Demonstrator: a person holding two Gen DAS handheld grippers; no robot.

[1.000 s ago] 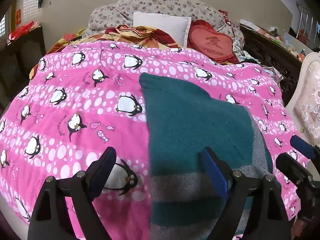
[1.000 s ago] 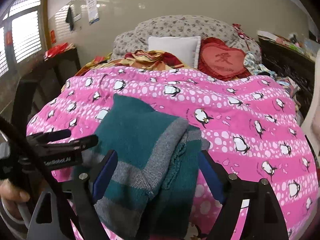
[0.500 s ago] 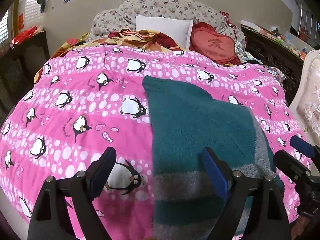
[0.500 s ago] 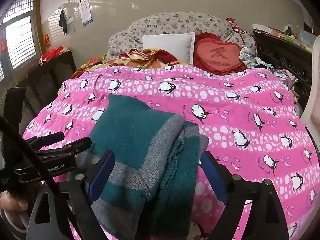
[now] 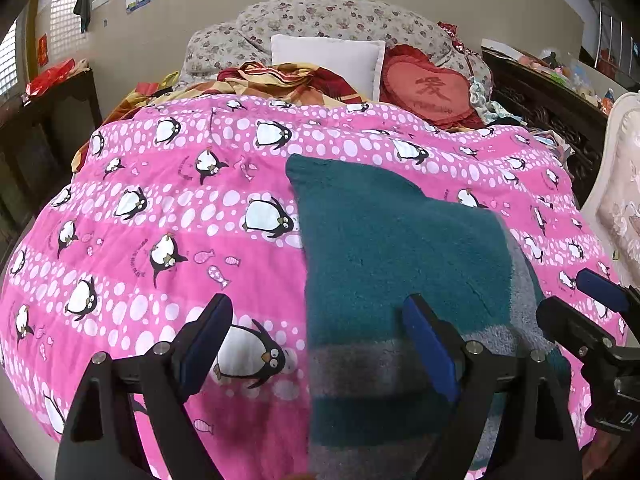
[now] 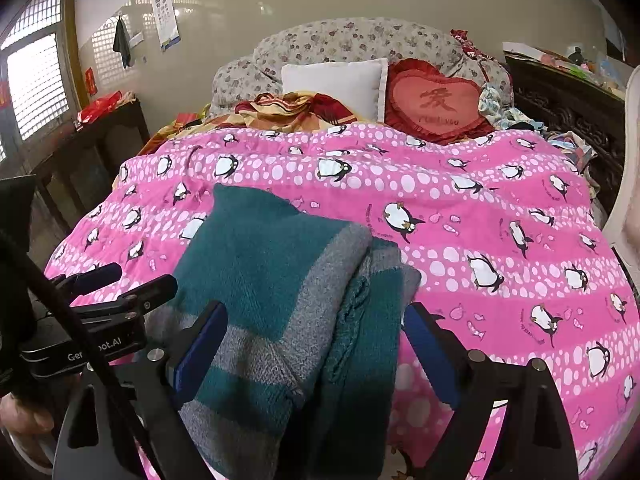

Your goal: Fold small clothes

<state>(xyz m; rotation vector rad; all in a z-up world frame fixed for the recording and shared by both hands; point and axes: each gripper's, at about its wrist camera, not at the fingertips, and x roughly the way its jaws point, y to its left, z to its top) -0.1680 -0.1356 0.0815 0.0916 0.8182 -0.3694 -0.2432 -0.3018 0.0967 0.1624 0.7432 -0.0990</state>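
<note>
Lies folded on a pink penguin quilt [image 6: 460,216]: a teal and grey striped sweater [image 6: 272,280], part of it between the spread blue pads of the right gripper [image 6: 316,344], untouched by either pad, jaws at wide gape. Hovers at left, just beside the sweater: the left gripper [image 6: 120,280]. Farther back: white pillow [image 6: 332,84], red heart cushion [image 6: 436,100].

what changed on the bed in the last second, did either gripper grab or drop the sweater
Almost nothing. The right hand-held gripper spread its jaws a little wider over the folded sweater without gripping it. The left hand-held gripper stayed open and empty, its right finger over the sweater's edge. The sweater itself lies as before on the pink penguin quilt; nothing was picked up or dropped.
</note>
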